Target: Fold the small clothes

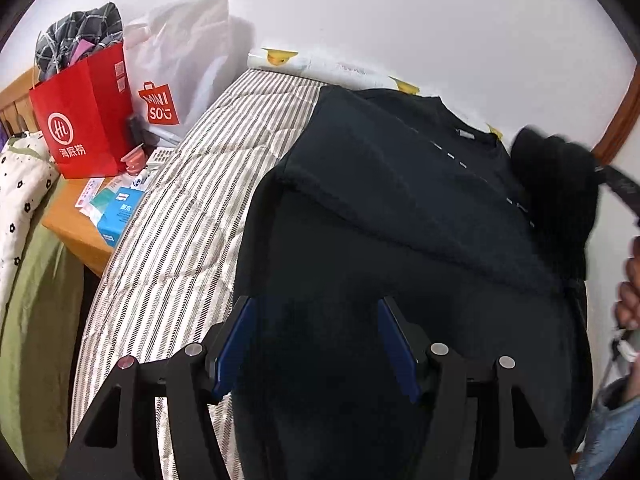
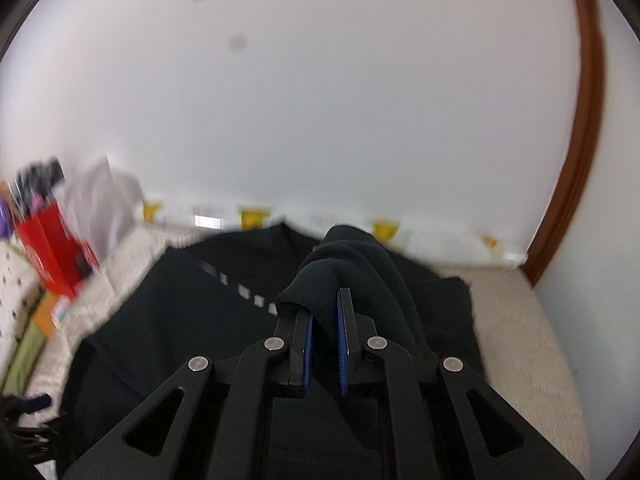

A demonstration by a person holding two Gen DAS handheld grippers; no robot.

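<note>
Black sweatshirt (image 1: 400, 208), soft knit with a dashed white line across it, lies spread on the striped grey-and-cream quilted bed cover (image 1: 188, 216), collar end toward the white wall (image 1: 400, 8). One layer is folded over the body; its ribbed edge runs diagonally across the left wrist view.

Left gripper (image 1: 316, 344): blue-padded fingers (image 1: 236, 344) spread wide, nothing between them, positioned above the near part of the sweatshirt. Can't tell if the tips touch the fabric, dark on dark.

Right gripper (image 2: 325, 332): fingers pinched together on a bunched black sleeve of the sweatshirt (image 2: 344, 264). Fabric drapes over the left fingertip and arcs up and back down to the right side of the garment. From the left wrist view the same raised bunch (image 1: 556, 184) shows at the far right, above the shirt, with part of the person's hand (image 1: 628, 292) at the frame edge. Right wrist view is motion-blurred, so detail is soft.

Surroundings, left of the bed: red paper shopping bag (image 1: 84, 116) stuffed with plaid grey cloth, white plastic MINISO bag (image 1: 176, 60) beside it, both on a wooden bedside table (image 1: 76, 228) with small boxes and packets (image 1: 120, 208). White floral-print cloth over green fabric (image 1: 20, 184) at far left. White strip with yellow duck prints (image 1: 280, 58) runs along the wall at the bed's far edge. Brown wooden door frame (image 2: 580, 160) at right.
</note>
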